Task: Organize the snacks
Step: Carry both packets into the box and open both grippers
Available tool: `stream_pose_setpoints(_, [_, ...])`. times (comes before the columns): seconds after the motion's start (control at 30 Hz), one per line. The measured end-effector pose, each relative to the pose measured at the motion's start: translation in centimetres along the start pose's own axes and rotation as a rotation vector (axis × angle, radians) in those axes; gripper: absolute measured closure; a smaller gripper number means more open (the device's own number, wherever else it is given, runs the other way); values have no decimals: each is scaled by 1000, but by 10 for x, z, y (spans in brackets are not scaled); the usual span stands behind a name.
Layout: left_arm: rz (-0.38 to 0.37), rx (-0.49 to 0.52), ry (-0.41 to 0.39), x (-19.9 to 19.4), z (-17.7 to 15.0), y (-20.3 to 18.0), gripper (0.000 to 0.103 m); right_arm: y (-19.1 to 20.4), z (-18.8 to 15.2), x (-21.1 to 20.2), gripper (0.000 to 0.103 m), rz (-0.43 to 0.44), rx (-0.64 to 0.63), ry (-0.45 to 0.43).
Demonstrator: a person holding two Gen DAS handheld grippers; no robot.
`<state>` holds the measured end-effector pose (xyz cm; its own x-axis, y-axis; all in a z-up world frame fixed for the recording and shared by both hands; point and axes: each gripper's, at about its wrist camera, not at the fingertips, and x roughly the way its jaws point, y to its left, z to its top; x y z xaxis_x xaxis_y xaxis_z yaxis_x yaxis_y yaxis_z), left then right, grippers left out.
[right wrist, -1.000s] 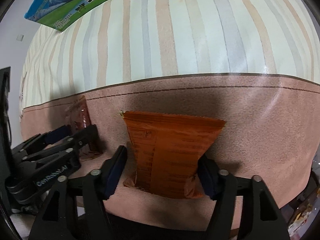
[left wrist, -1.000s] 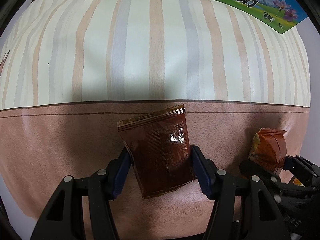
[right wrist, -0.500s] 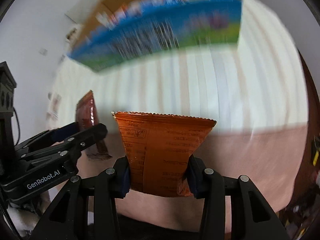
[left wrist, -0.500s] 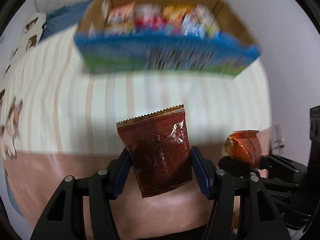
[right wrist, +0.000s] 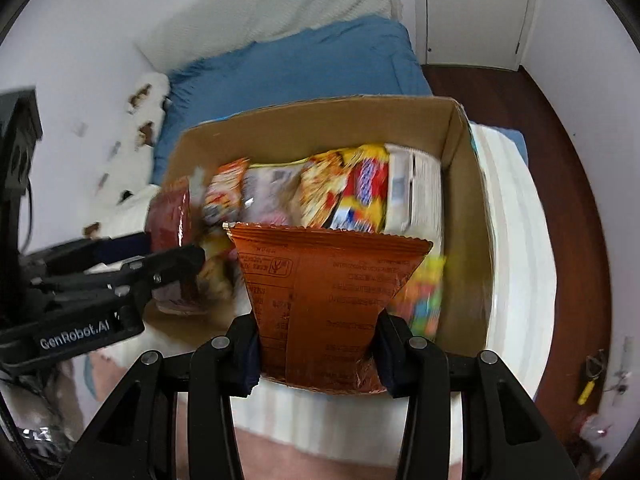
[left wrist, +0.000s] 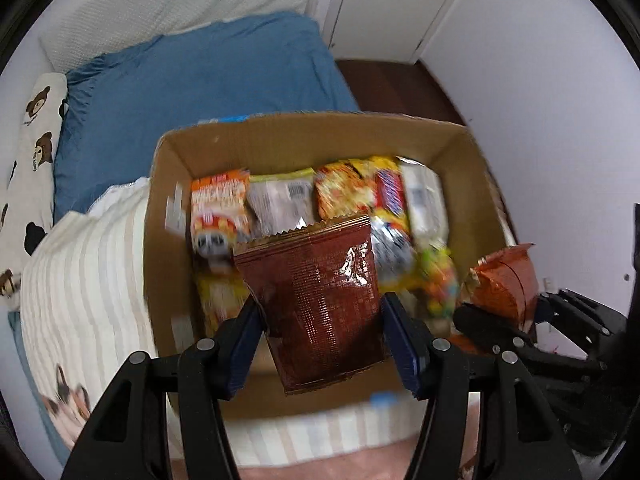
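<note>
Your left gripper [left wrist: 322, 338] clamps the brown packet [left wrist: 316, 300], your right gripper [right wrist: 316, 346] the orange packet [right wrist: 320, 300]; the box [right wrist: 466, 216] lies just beyond.

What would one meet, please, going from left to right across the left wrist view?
Bear-print pillow → striped blanket → dark red snack packet → orange snack packet → white wall.

- A bedroom in a home.
- Bed [left wrist: 92, 280] under a cream striped cover, a blue quilt [left wrist: 200, 88] at the far end.
- White pillow [left wrist: 36, 128] printed with brown bears, far left against the wall.
- White closet doors [right wrist: 476, 12] and dark wood floor [right wrist: 560, 168] on the far right.
- Open cardboard box [left wrist: 280, 140] of packaged snacks resting on the bed.
</note>
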<state>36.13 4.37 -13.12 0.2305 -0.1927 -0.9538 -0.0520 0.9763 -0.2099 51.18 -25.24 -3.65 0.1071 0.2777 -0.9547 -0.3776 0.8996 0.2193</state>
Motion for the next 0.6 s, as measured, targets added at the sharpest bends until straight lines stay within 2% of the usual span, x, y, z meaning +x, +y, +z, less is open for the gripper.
stream_pose_setpoints(0.1, [-1,-20,73,32,30,10,46,0,31,28,56,-40,-17,55])
stream_pose_setpoints(0.2, [-3,-33,131,56,50,19,46,0,43,50,56,-60,-22,102])
stream_pose_setpoints(0.37, [-19,-40,229,88,62,26,46,-5,58,83,53,-45,7,172])
stream_pose_setpoints(0.4, [-27,-48,260,94,62,28,46,-7,61,89,50,-37,20,194])
stream_pose_setpoints(0.43, [-35,-55,279,98,62,30,46,-10,64,94,33,-31,32,205])
stream_pose_setpoints(0.47, [-38,-59,286,100,62,31,45,-12,65,97,13,-37,38,204])
stream_pose_setpoints(0.5, [-34,-61,280,100,62,32,41,-13,66,97,7,-54,33,195])
stream_pose_setpoints(0.6, [-16,-59,258,97,61,33,8,-16,68,95,7,-77,32,190])
